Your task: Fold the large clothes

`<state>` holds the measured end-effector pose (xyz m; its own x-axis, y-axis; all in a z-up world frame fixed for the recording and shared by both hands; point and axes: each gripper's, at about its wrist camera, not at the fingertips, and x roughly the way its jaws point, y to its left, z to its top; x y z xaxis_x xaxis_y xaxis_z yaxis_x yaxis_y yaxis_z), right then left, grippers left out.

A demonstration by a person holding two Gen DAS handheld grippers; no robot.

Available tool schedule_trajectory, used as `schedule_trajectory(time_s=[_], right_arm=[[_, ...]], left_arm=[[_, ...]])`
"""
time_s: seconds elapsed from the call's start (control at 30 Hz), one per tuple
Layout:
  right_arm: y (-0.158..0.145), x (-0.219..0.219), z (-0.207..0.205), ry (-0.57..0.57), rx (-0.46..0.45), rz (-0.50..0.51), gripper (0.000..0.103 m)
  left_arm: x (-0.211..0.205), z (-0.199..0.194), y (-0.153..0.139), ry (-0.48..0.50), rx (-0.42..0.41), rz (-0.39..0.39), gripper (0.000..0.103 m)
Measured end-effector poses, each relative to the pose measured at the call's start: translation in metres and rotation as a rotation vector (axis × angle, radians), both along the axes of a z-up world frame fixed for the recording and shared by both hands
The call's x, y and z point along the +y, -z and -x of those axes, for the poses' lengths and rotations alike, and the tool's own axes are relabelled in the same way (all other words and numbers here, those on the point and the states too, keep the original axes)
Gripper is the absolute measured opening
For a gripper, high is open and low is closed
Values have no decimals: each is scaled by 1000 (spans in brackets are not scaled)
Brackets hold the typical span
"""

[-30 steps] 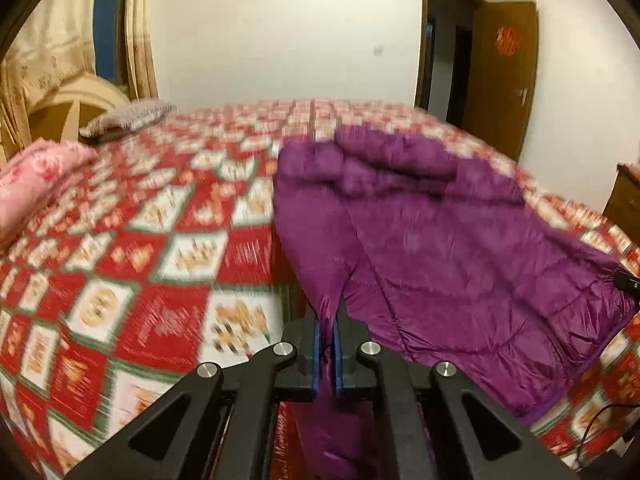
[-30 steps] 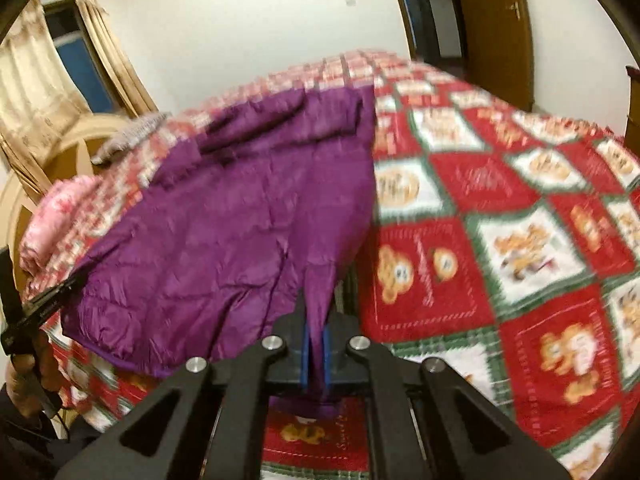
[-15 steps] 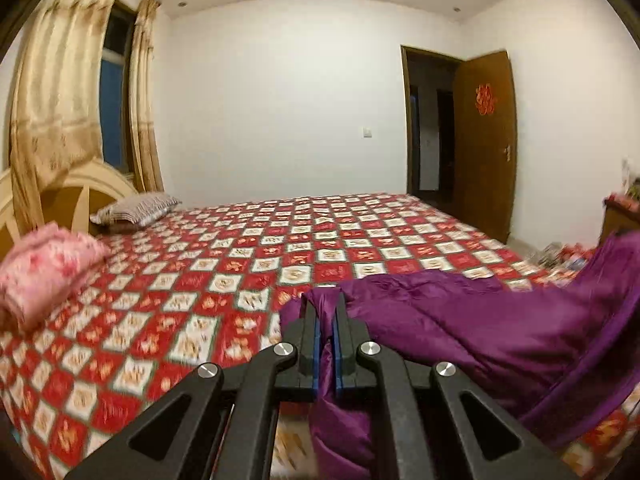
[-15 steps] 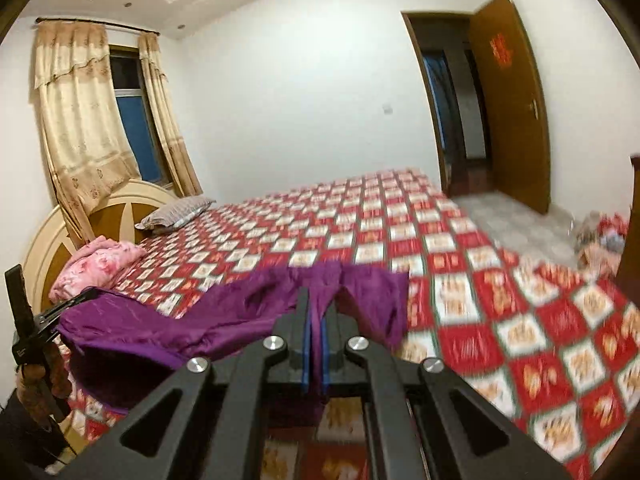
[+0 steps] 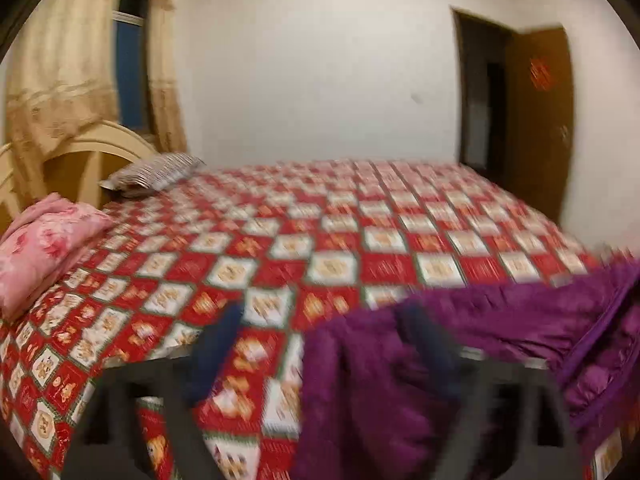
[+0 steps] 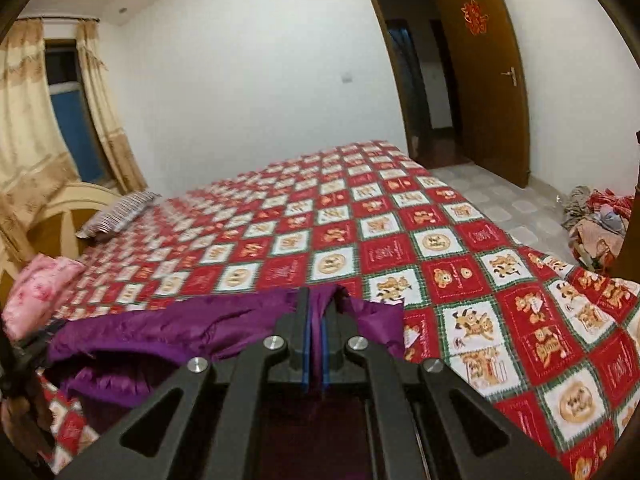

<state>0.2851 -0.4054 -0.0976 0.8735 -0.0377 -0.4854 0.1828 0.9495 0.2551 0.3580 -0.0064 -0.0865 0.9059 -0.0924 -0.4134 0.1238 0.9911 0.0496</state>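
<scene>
1. Pinching a fold of the purple jacket, the right gripper has its blue-padded fingers pressed together on cloth, pointing level across the bed toward 12 o'clock.
2. Blurred in its own view, the left gripper has its fingers spread wide; the jacket drapes over the right-hand finger.
3. Lying bunched along the near edge of the quilt, the jacket spans between both grippers.
4. At 9 o'clock lies a pink bundle; a striped pillow sits farther, at 10, by the headboard.
5. At 1 o'clock stands an open door; clothes are heaped on the floor at 3.
</scene>
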Motion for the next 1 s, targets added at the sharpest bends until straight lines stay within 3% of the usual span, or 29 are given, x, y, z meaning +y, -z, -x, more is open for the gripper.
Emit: schedule_trajectory(time_s=[0.07, 0.2, 0.23, 0.3, 0.33, 0.37, 0.5, 0.57, 0.7, 0.77, 1.0], right_arm=[[7, -3, -13, -1, 21, -1, 5], [22, -11, -53, 30, 56, -33, 6], [23, -12, -62, 39, 69, -33, 13], [24, -12, -78, 71, 70, -27, 52], [22, -12, -81, 92, 42, -23, 82], [18, -10, -82, 104, 13, -18, 84], [15, 16, -91, 51, 28, 0, 81], [19, 42, -94, -8, 48, 27, 77], [36, 97, -103, -140, 107, 74, 65], [45, 125, -113, -185, 141, 148, 59], [80, 128, -149, -162, 233, 218, 56]], left_arm=[[5, -12, -4, -54, -32, 14, 97], [2, -49, 6, -165, 14, -31, 97], [2, -58, 10, -205, 35, -42, 97], [4, -70, 13, -263, 64, -44, 97], [5, -72, 12, -287, 62, -42, 97], [4, -72, 11, -304, 52, -39, 97], [-12, -64, 9, -306, 9, -58, 97], [-30, -60, 14, -262, 5, -78, 97], [-67, -65, 33, -200, 59, -137, 97], [-82, -72, 44, -181, 86, -144, 97], [-113, -115, 93, -158, 237, -238, 97]])
